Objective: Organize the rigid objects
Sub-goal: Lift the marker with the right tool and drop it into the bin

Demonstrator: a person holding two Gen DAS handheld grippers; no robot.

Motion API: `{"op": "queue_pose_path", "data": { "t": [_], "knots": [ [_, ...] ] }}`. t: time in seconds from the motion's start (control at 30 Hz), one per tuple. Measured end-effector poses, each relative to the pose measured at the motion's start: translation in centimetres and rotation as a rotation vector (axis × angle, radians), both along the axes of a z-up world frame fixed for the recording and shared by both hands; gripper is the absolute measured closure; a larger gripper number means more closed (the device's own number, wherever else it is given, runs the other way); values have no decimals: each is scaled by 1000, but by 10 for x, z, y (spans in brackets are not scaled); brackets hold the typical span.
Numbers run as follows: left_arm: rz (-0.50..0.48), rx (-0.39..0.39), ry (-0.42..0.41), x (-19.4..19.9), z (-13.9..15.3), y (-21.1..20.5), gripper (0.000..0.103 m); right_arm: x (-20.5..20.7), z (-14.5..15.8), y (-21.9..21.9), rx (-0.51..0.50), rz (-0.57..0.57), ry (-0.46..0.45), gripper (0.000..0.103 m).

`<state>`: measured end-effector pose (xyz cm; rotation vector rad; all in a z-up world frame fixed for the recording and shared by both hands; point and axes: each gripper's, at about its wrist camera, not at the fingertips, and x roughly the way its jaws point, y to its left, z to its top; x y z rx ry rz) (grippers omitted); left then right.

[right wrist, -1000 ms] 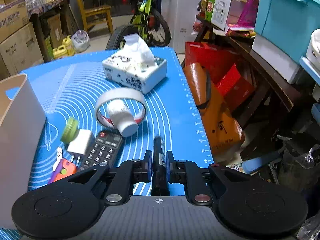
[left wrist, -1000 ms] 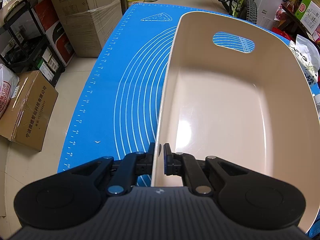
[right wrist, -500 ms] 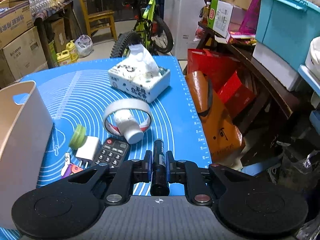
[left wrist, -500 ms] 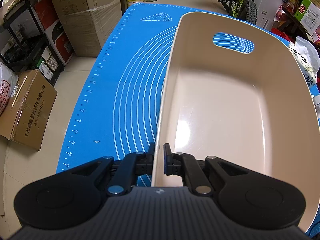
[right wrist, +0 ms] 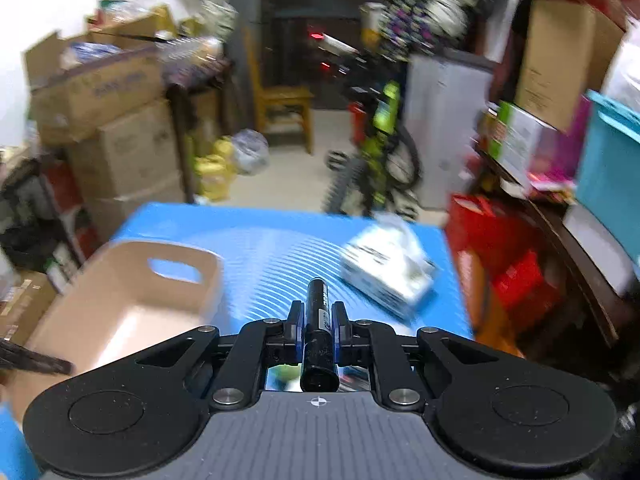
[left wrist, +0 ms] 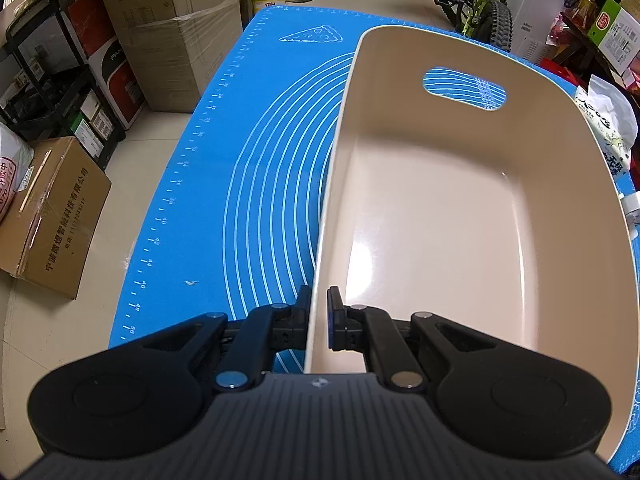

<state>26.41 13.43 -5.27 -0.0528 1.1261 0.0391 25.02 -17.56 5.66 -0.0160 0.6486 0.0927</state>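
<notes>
My left gripper (left wrist: pixel 319 300) is shut on the near left wall of an empty beige plastic bin (left wrist: pixel 460 216), which rests on the blue mat (left wrist: pixel 256 184). My right gripper (right wrist: pixel 318 312) is shut on a black marker (right wrist: pixel 318 332) and holds it high above the mat, pointing forward. In the blurred right wrist view the bin (right wrist: pixel 120 300) lies low to the left of the marker. The remote, tape ring and small items seen earlier are out of this view.
A white tissue box (right wrist: pixel 388 276) sits on the mat (right wrist: pixel 272 248) to the right; it also shows in the left wrist view (left wrist: pixel 608 120). Cardboard boxes (left wrist: pixel 52 216) stand on the floor at left. A bicycle (right wrist: pixel 380 148), red bags and shelves crowd the far side and right.
My right gripper has lifted with the marker and swung up and left, so the bin now shows below it. The left gripper and bin have not moved.
</notes>
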Motion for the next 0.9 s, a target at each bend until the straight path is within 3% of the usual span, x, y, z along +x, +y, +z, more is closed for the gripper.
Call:
{"op": "queue_pose_path", "data": {
  "t": [0.13, 0.4, 0.77, 0.8, 0.9],
  "knots": [
    [-2, 5, -2, 0, 0, -1, 94, 9, 2, 44, 19, 92, -8, 78],
    [-9, 8, -2, 1, 1, -2, 94, 26, -42, 125, 24, 217, 88, 78],
    [-17, 9, -2, 2, 2, -3, 94, 29, -99, 170, -33, 274, 264, 77],
    [-17, 9, -2, 1, 2, -3, 94, 28, -100, 170, -31, 279, 271, 75],
    [-17, 10, -2, 2, 2, -3, 94, 25, -99, 166, -7, 285, 259, 46]
  ]
}}
